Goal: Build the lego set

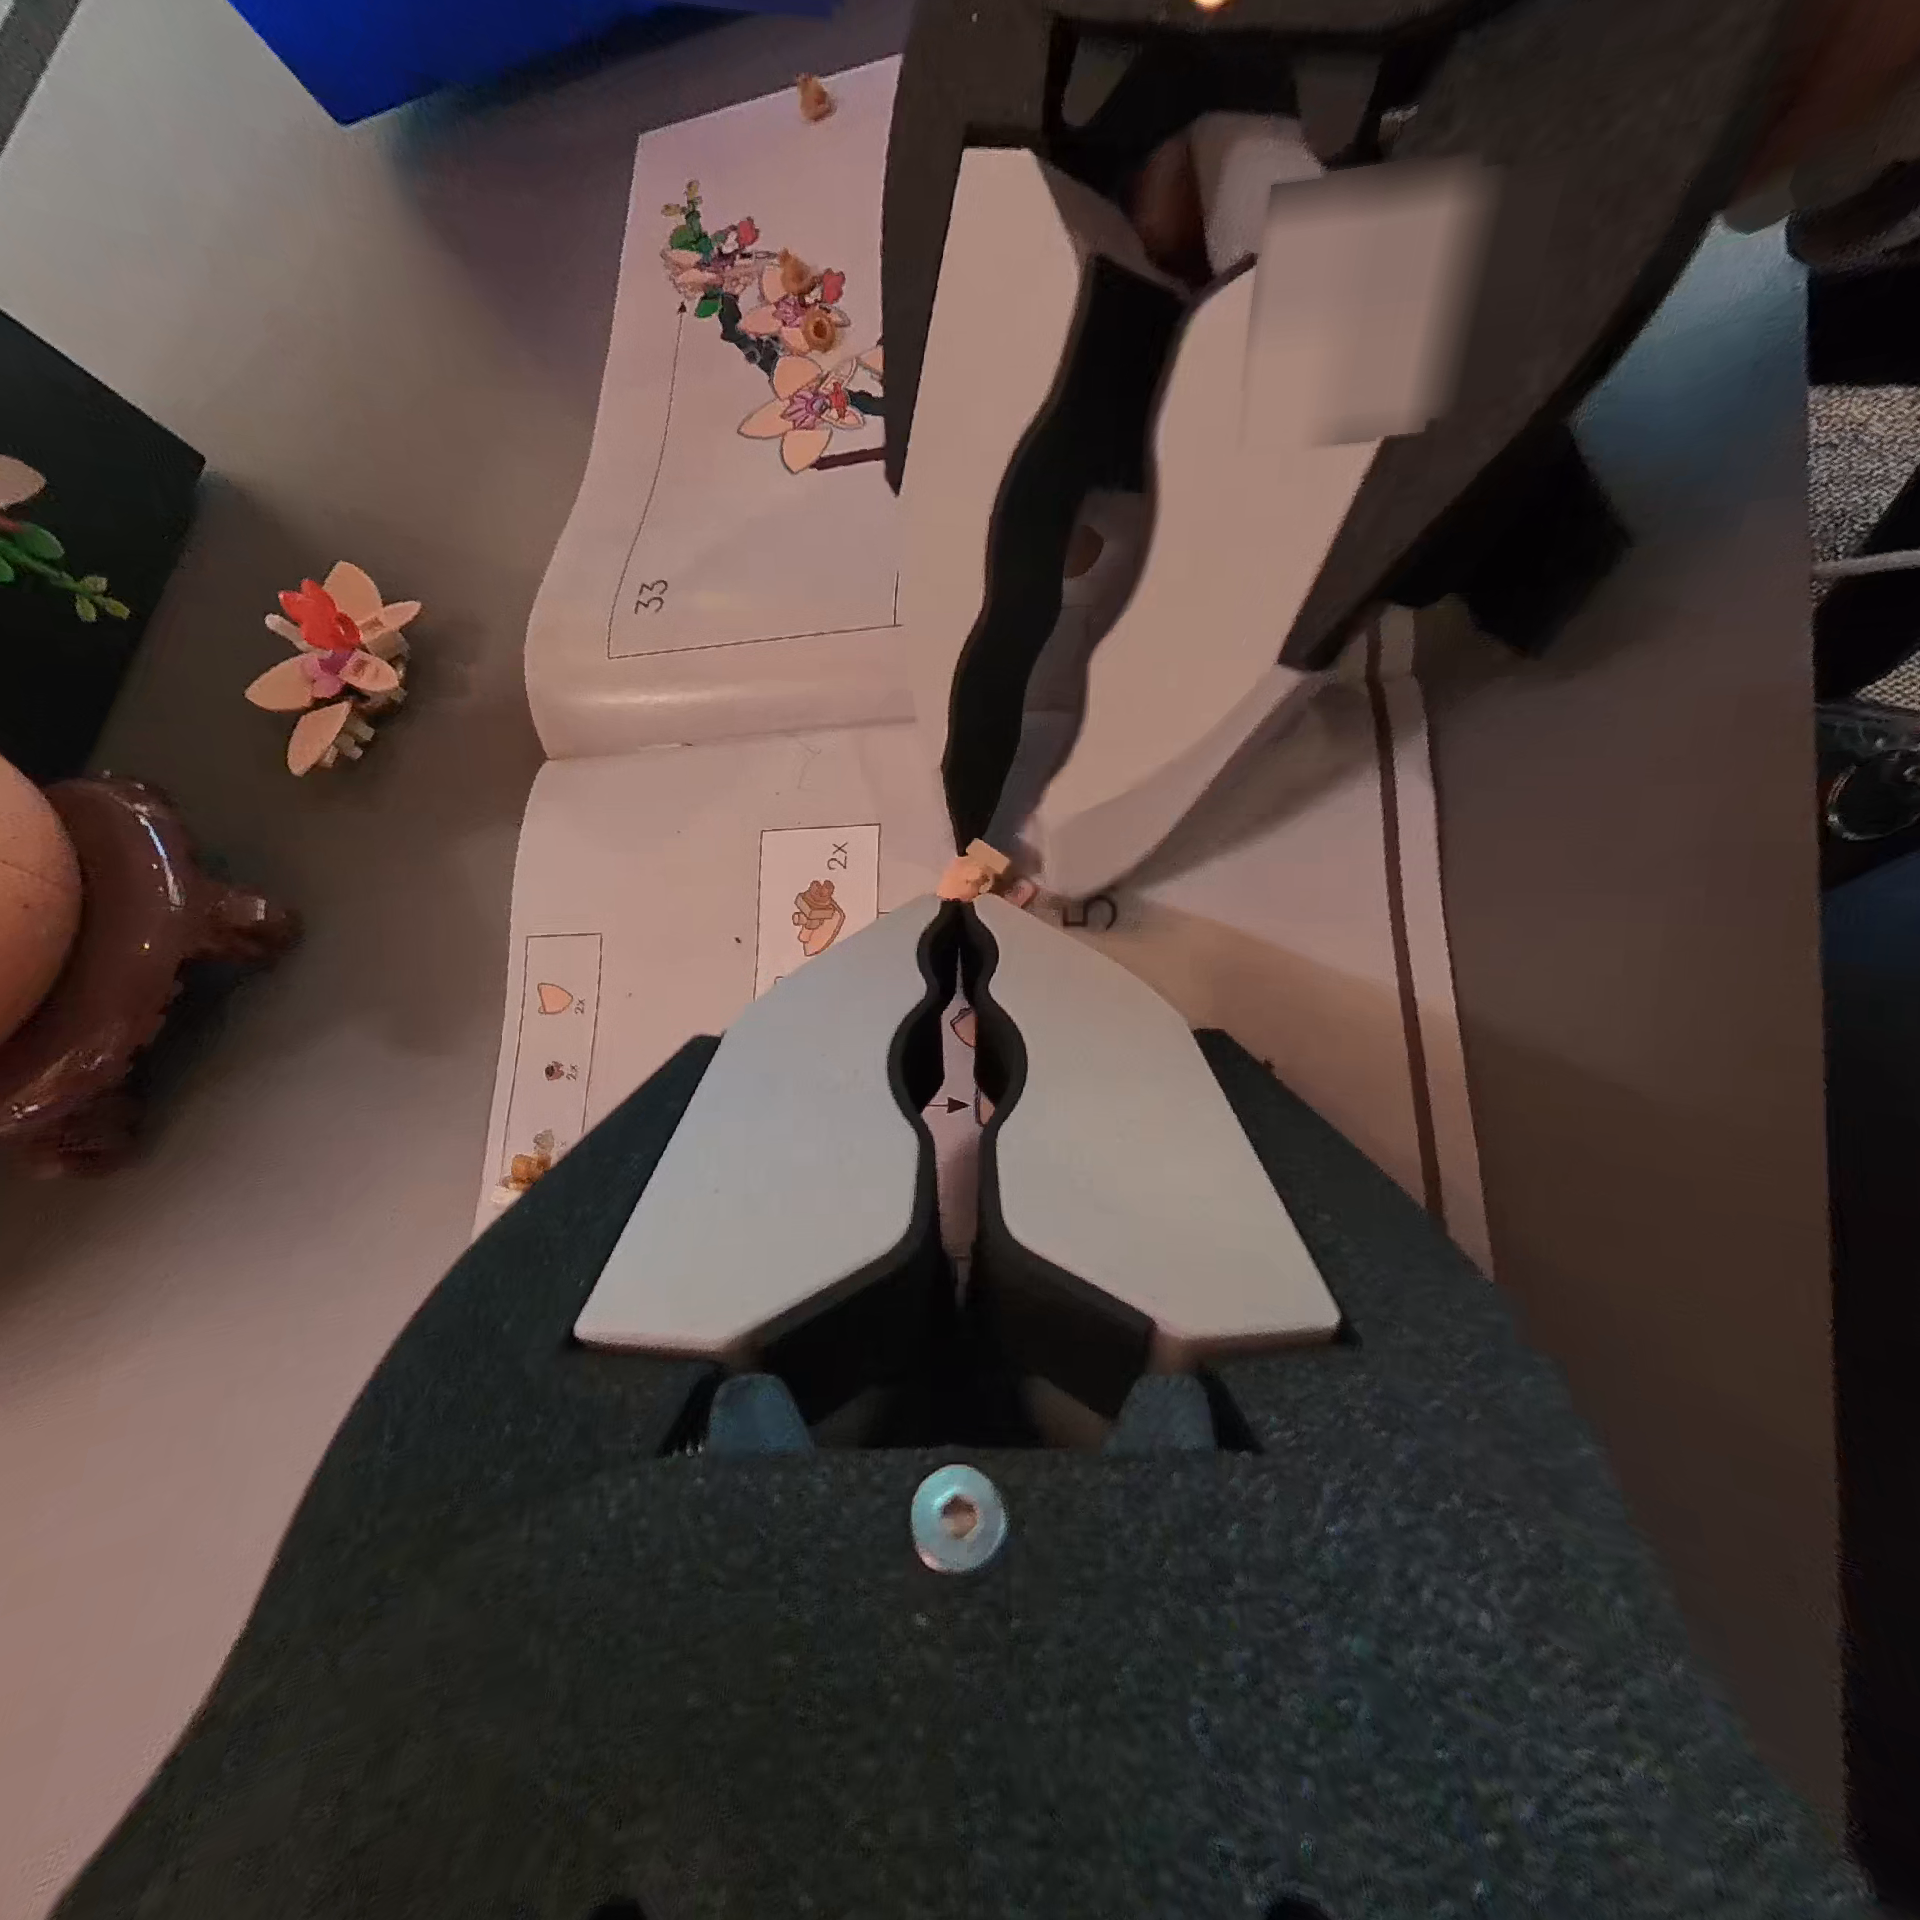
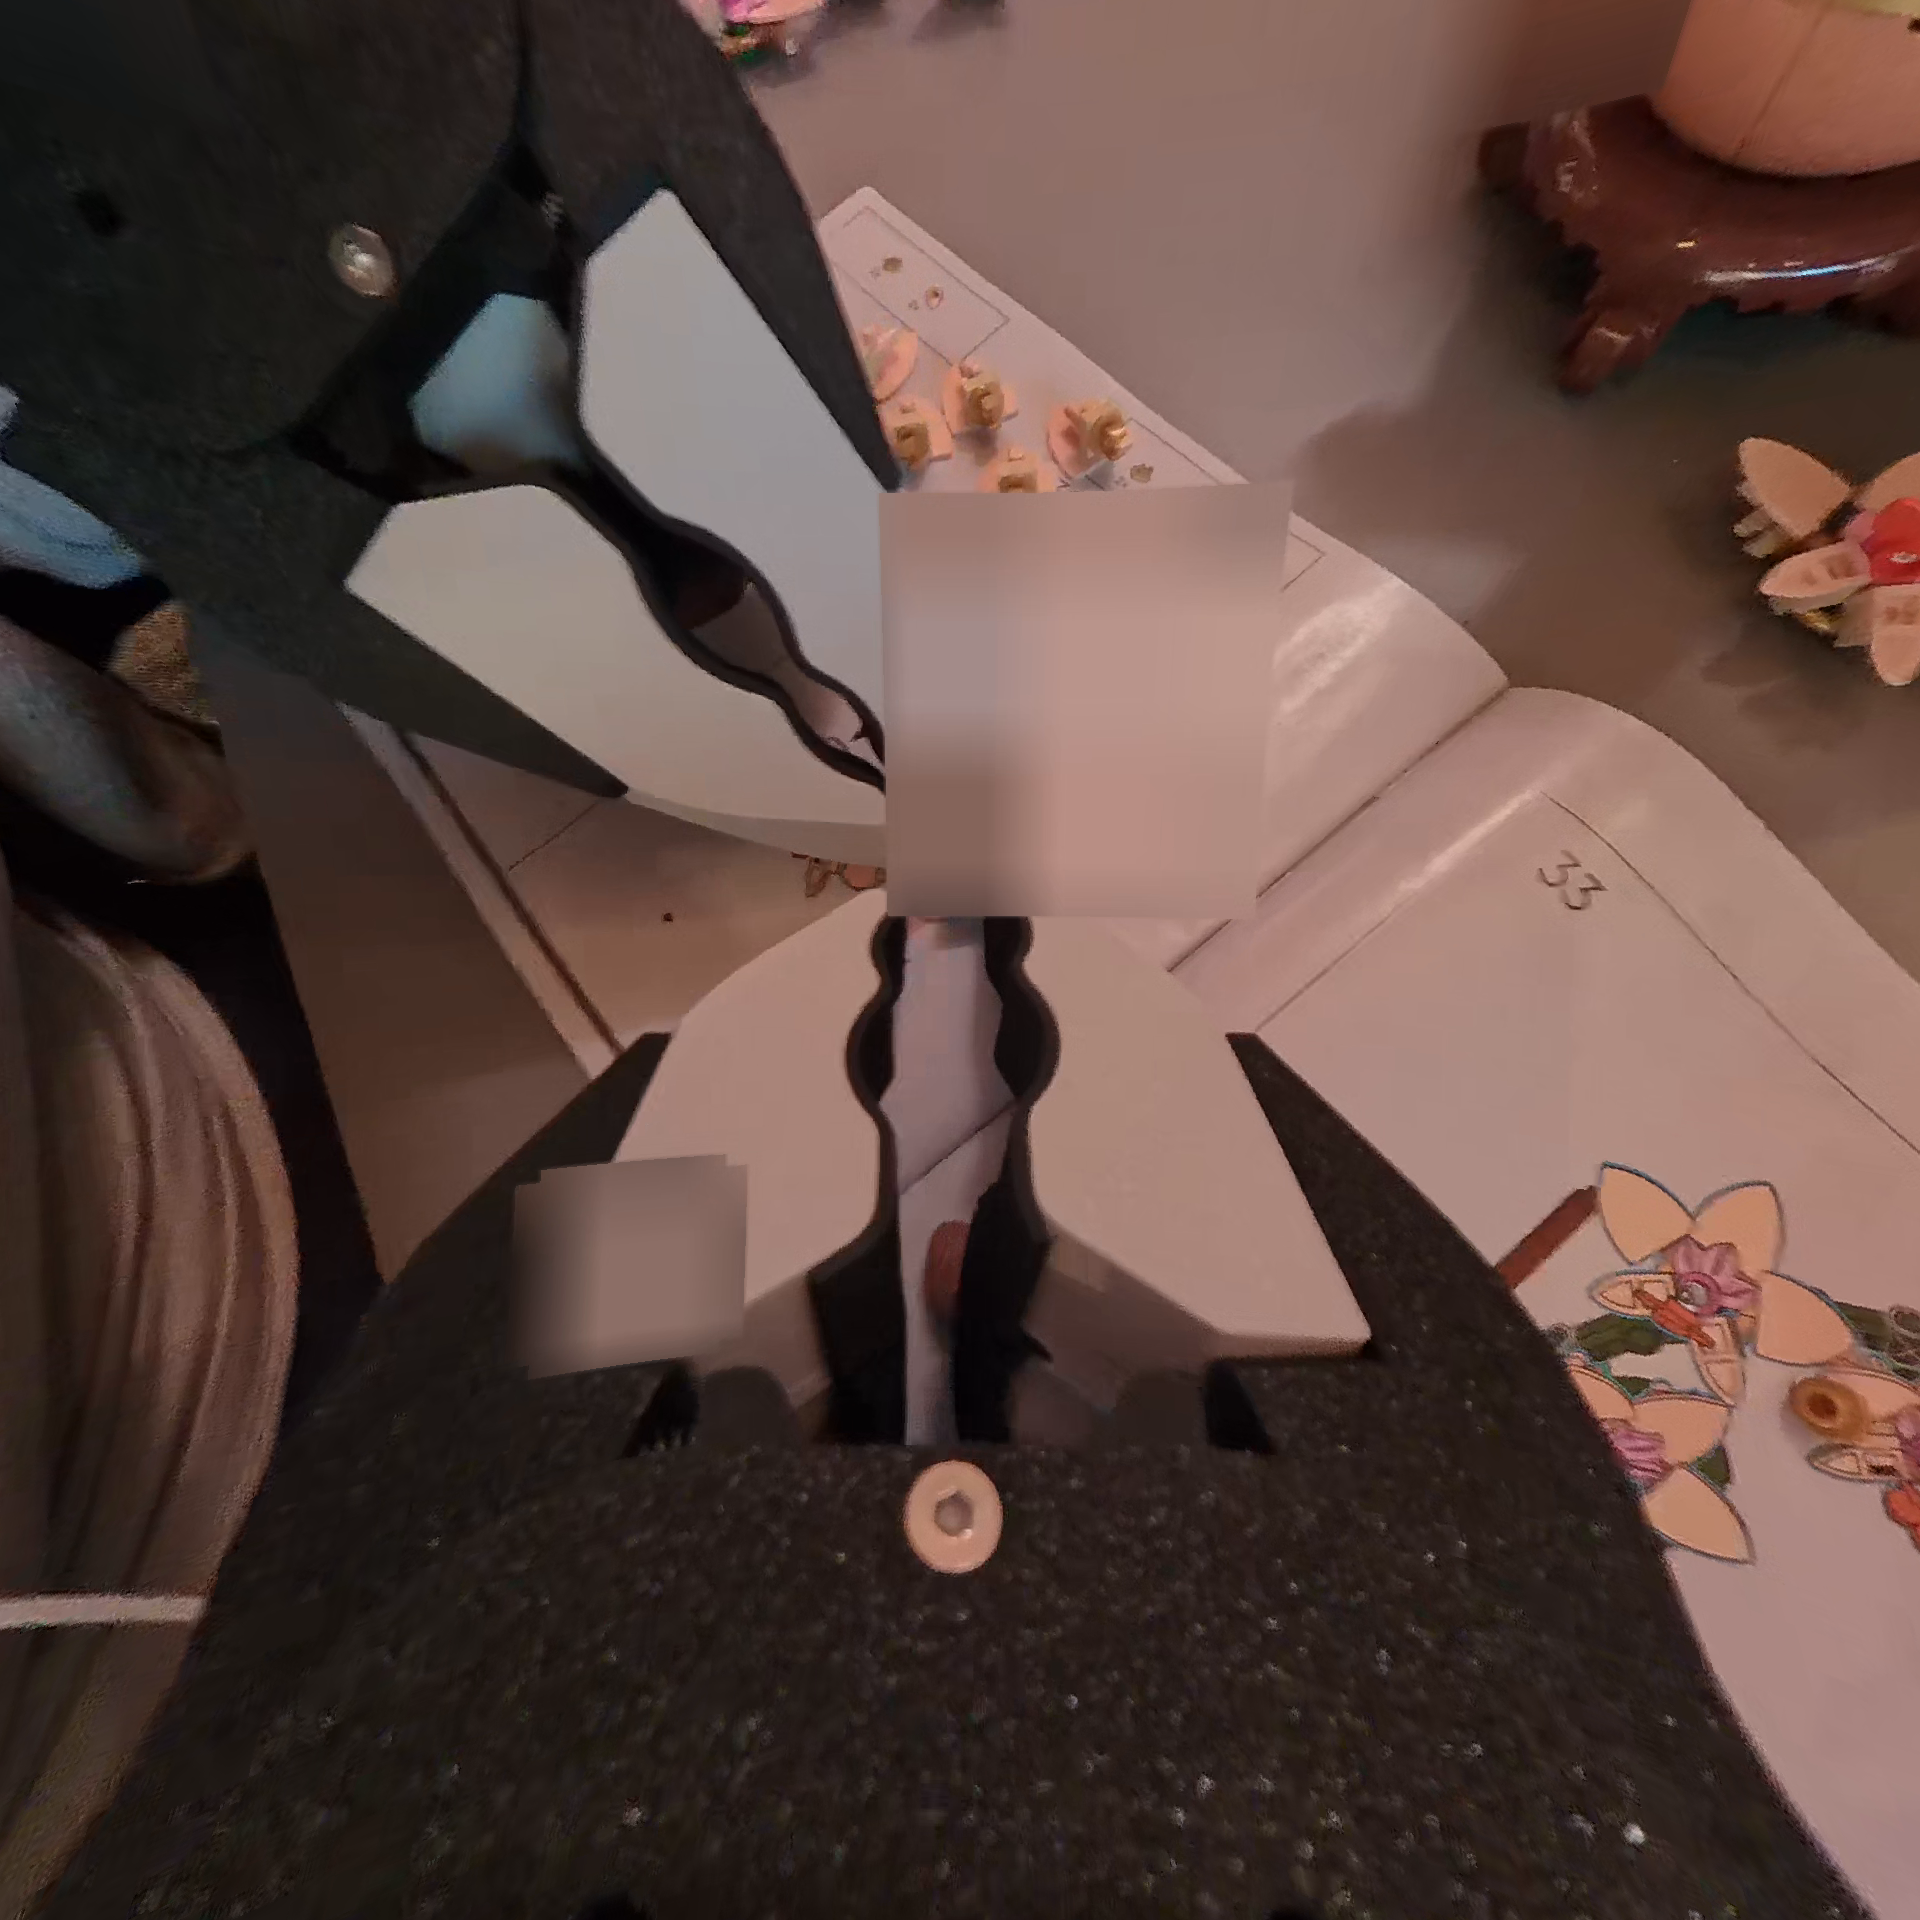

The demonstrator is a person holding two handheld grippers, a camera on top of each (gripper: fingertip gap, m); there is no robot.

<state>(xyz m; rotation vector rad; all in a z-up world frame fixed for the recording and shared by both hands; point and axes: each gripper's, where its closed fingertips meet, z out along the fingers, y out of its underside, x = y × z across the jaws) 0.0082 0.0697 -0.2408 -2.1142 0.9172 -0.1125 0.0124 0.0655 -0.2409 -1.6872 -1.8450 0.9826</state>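
Left claw: clenched on a small tan piece at its tips, above the booklet.
Right claw: tips closed, meeting the same piece from the far side; in its own view a mosaic patch hides the tips.
Booklet: lies open on the grey tabletop, showing printed flower diagrams and step numbers.
Built flower: left of the booklet, on the tabletop.
Brown stand: near left, glossy.
Loose round piece: rests on the flower page.
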